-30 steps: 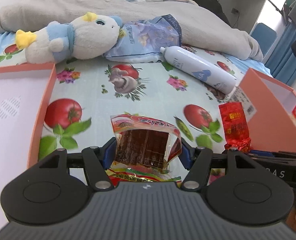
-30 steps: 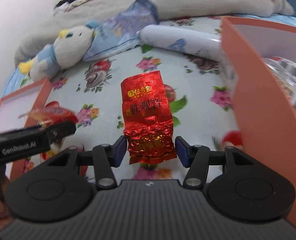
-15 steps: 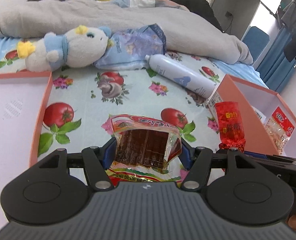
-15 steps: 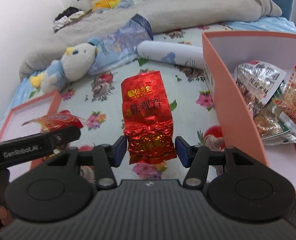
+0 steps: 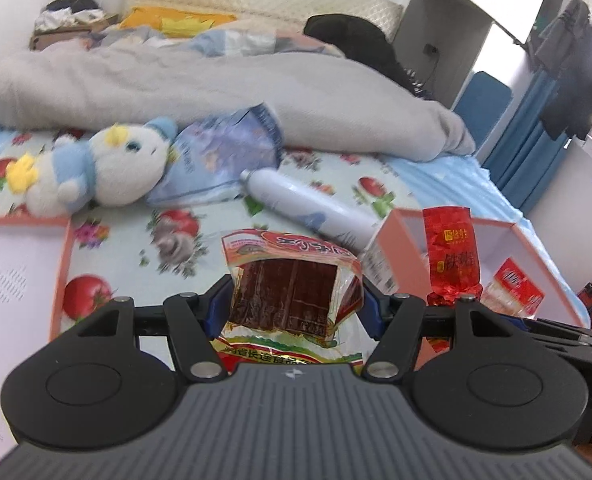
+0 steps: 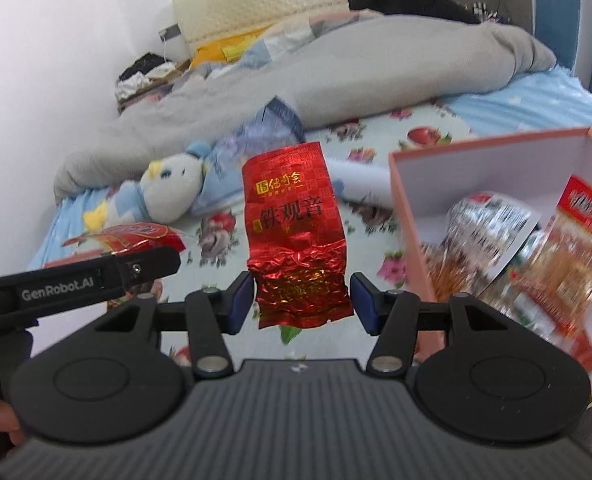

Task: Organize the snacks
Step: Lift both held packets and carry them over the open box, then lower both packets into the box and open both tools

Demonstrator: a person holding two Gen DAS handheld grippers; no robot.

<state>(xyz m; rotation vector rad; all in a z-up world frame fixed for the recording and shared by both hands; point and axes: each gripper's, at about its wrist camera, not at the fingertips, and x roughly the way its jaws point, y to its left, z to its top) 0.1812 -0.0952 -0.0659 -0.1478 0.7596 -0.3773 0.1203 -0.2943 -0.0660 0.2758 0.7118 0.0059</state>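
Note:
My left gripper (image 5: 293,308) is shut on a clear snack packet (image 5: 291,280) with dark brown slabs and a red-yellow label, held in the air above the flowered bedsheet. My right gripper (image 6: 302,302) is shut on a red foil tea packet (image 6: 291,232), upright and lifted as well. The foil packet (image 5: 450,256) also shows at the right of the left wrist view, in front of the pink box (image 5: 404,240). In the right wrist view, the pink box (image 6: 400,208) stands open on the right with several snack bags (image 6: 484,232) inside. The left gripper's arm (image 6: 135,268) crosses at the left.
A plush toy (image 5: 107,168), a blue bag (image 5: 223,156) and a white spray bottle (image 5: 308,208) lie on the sheet behind. A grey blanket (image 5: 215,80) is bunched further back. A second pink tray (image 5: 15,272) sits at the left.
Both grippers have risen with their packets still held. The bed has dropped away below, and the inside of the pink box with its bags has come into view.

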